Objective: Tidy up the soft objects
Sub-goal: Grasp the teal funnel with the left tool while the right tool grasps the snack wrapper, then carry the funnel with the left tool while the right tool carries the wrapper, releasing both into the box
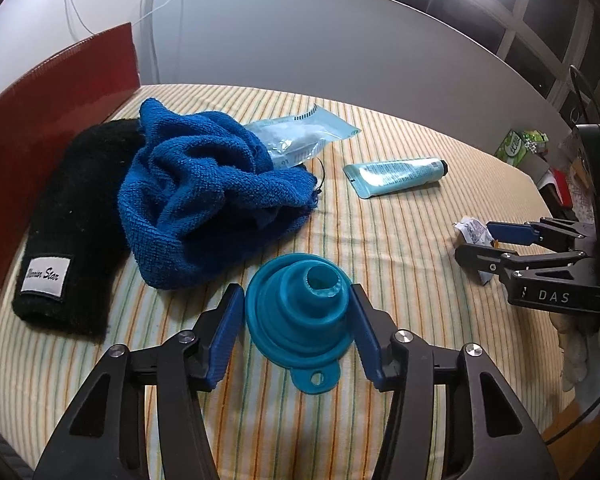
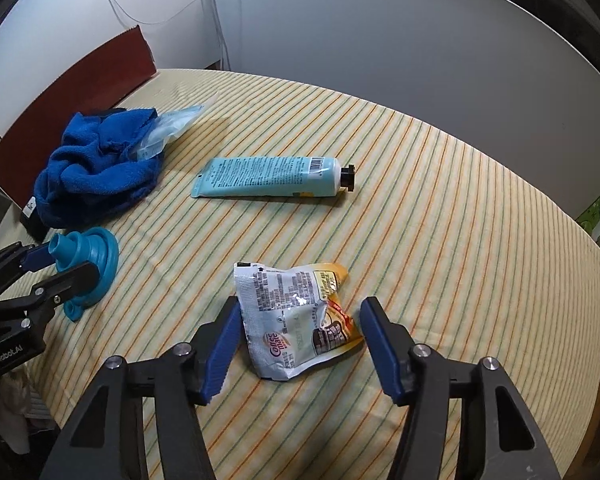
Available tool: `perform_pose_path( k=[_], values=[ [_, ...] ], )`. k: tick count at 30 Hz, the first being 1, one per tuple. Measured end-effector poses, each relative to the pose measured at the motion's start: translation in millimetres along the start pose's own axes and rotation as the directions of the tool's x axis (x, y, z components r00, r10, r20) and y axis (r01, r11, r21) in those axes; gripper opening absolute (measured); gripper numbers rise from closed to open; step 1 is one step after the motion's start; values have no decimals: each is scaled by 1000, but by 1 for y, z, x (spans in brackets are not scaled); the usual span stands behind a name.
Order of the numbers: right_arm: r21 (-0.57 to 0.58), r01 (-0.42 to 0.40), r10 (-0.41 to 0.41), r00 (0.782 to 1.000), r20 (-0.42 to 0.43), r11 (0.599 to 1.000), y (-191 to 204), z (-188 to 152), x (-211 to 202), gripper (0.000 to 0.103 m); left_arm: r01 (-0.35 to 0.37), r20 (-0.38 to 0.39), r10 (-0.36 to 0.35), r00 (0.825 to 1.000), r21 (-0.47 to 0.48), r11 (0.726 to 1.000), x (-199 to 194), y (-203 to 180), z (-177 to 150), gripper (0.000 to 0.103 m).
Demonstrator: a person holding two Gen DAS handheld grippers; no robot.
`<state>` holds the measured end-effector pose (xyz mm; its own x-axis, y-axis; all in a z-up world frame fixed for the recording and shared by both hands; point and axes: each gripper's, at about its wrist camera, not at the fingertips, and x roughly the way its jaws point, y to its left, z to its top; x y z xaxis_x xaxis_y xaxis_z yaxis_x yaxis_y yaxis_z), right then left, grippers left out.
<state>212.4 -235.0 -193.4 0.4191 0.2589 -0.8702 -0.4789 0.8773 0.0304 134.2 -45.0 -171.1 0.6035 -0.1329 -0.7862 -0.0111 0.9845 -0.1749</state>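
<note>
Left claw (image 1: 298, 334), lower centre, straddles the teal funnel (image 1: 300, 320), pads not yet pressing; right claw (image 2: 296, 344) gapes around the creamer sachet (image 2: 296, 320). Tube (image 2: 268, 178), blue towel (image 1: 204, 196) and black beanie (image 1: 72, 224) lie scattered upper left on the counter (image 2: 460, 240): sorting barely started.

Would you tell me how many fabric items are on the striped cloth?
2: a crumpled blue towel at the left, and a black knit piece beside it, partly underneath. Others may be hidden.

Blue towel (image 1: 204, 196) hides part of clear packet (image 1: 300, 136) & black knit (image 1: 76, 220).
</note>
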Motion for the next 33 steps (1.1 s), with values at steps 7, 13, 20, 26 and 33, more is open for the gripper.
perform_pose_path(
  k=[7,13,20,26,33],
  values=[
    [9,9,-9,1000,-3,1000,-5,-3,-6,31,21,-3,-21,1000,-2,1000,-3,2,-3,45],
    [34,-12,11,1000,2,999,-7,-9,-13,29,41,7,-42,999,4,999,-12,2,-8,44],
    [46,-46,44,998,45,998,3,-9,-38,29,80,32,-80,996,-1,997,-38,9,-10,44],
    [-6,-82,82,990,115,997,34,11,-74,29,98,85,-99,991,22,995,-74,20,-4,44],
    [-111,-153,172,967,190,982,92,61,-107,29,85,162,-88,983,23,996,-120,55,13,44]
  ],
)
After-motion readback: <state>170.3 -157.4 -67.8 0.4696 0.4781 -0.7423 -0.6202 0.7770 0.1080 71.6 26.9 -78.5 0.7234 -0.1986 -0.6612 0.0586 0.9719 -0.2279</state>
